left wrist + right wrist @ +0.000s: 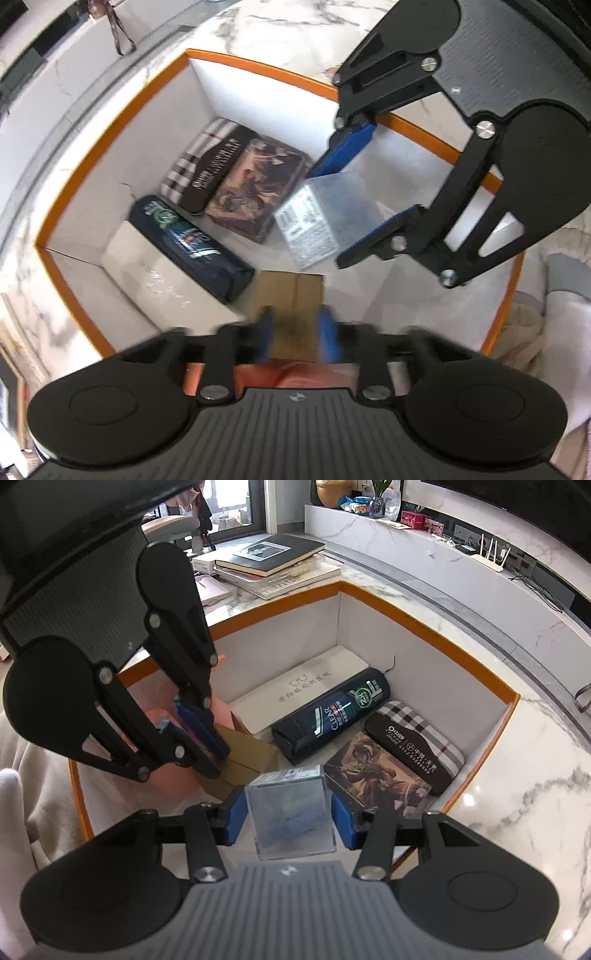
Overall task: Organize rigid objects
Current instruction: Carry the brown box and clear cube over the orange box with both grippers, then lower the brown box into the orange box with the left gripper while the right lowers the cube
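An orange-rimmed white box (110, 122) (406, 609) sits on a marble counter. My right gripper (290, 821) (327, 216) is shut on a clear plastic box (291, 808) (332, 206), held just above the bin's floor. My left gripper (295, 332) (219, 764) points down over a brown cardboard box (290, 295) (247, 764) on the floor. Its blue pads (264, 332) are blurred and flank the box's sides without a clear press. Inside lie a dark shampoo bottle (184, 236) (332, 716), an illustrated box (255, 184) (376, 775) and a black case (218, 166) (406, 746).
A plaid case (436, 727) lies under the black case, and a white glasses case (303, 686) lies along the far wall. A pink item (162, 716) sits under the left gripper. Stacked books (273, 561) lie beyond the bin. Beige cloth (524, 332) lies beside it.
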